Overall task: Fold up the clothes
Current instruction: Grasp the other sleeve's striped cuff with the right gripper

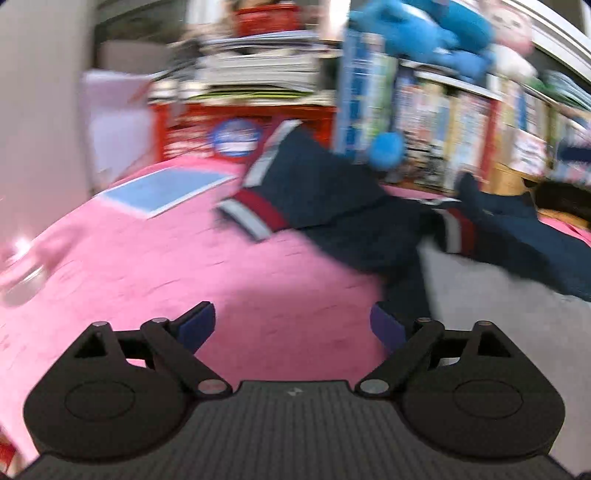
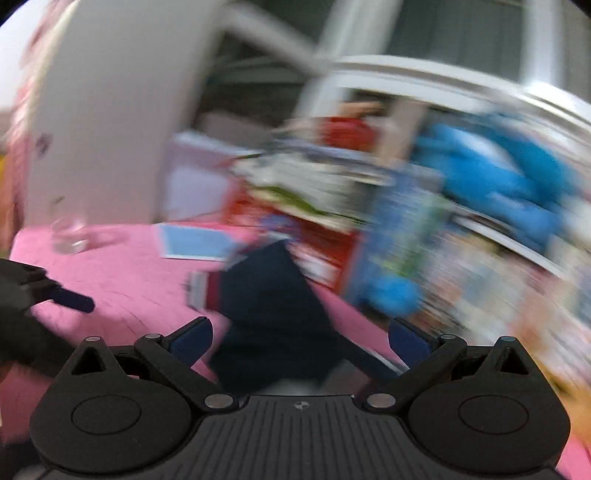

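Observation:
A navy garment with red and white striped cuffs lies spread on the pink cloth-covered surface. A pale grey part of the cloth shows at the right. My left gripper is open over bare pink, short of the garment, and its right finger is near the navy edge. In the right wrist view the navy sleeve runs forward from between the wide-open fingers of my right gripper, whose pads stand clear of it. Both views are motion-blurred.
A light blue book lies flat at the back left, with a clear glass at the left edge. Behind stand a red box, stacked papers, crowded bookshelves and a blue plush toy. A finger of the other gripper shows at left.

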Motion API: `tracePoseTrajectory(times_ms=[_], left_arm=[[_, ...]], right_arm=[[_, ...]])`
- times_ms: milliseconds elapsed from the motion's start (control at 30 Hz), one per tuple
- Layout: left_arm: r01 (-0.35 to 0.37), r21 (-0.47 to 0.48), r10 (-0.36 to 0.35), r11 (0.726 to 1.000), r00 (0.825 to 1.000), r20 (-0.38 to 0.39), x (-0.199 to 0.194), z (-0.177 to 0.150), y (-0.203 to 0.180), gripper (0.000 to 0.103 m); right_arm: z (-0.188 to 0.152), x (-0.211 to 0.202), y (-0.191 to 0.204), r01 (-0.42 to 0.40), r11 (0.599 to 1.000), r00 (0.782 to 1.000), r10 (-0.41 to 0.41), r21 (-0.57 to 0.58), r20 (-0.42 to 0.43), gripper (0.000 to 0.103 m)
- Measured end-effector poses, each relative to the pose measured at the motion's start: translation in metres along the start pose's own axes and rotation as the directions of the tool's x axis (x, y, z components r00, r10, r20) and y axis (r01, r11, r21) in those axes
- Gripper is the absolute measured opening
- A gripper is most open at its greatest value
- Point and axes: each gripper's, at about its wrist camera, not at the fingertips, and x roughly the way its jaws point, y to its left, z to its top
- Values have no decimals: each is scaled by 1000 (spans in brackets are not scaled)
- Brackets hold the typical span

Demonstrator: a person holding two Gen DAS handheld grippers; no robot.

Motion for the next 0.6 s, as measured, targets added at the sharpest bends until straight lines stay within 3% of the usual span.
tracePoseTrajectory(times_ms=[133, 300, 367, 433, 600], left_arm=[[-23, -57, 22, 998, 1000, -12, 3, -3, 21, 98], [-21, -95, 19, 995, 1000, -21, 11, -3, 33, 98], [-16, -96, 14, 995, 1000, -19, 12, -2, 32, 98], [-11, -97, 9, 995, 1000, -16, 13, 0, 31, 98], [-9, -88, 8, 996, 1000, -6, 14, 5, 24, 98]], right_arm=[[32, 109, 56, -142, 989, 986, 138, -36, -93, 103], [32, 191, 84, -60, 998, 977, 52, -32, -208, 101], [27, 216, 76, -42, 999, 963, 43, 12, -267, 69], [25, 216, 58, -43, 991, 956, 78, 129, -282, 34], [45, 165, -6, 49, 968, 984, -5, 247, -175, 26]])
